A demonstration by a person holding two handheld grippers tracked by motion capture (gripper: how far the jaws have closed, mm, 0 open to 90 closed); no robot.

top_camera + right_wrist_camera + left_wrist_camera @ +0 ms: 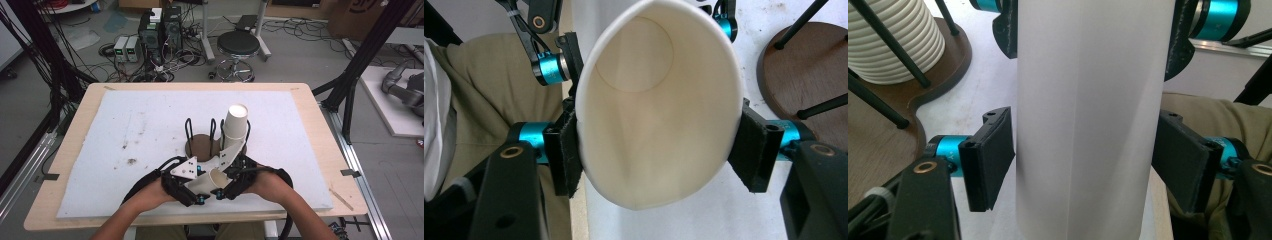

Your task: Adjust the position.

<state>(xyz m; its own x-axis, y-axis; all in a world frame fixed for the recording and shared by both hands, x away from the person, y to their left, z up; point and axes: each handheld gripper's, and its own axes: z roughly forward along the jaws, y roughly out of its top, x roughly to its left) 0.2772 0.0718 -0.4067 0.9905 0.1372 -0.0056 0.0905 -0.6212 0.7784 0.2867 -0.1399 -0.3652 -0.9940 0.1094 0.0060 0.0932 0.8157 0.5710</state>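
1. The right gripper [659, 150] is clamping the white paper cup [656, 110] near its open rim, both black pads pressing hard enough to squash the mouth into an oval.
2. The left gripper [1083, 160] is standing around the same cup's wall [1088, 120]; a sliver of gap shows at the left pad [993, 155], so I cannot tell whether it is gripping.
3. The cup [207, 181] is lying on its side, held just above the near edge of the white foam mat [125, 125], its long axis running across between the two hands.
4. Its mouth is facing the right gripper, its base toward the left one.
5. No print or label is showing on the cup.
6. Just beyond, a stack of white paper cups [235, 122] is standing upside down in a round brown wooden holder with black wire posts [200, 145].
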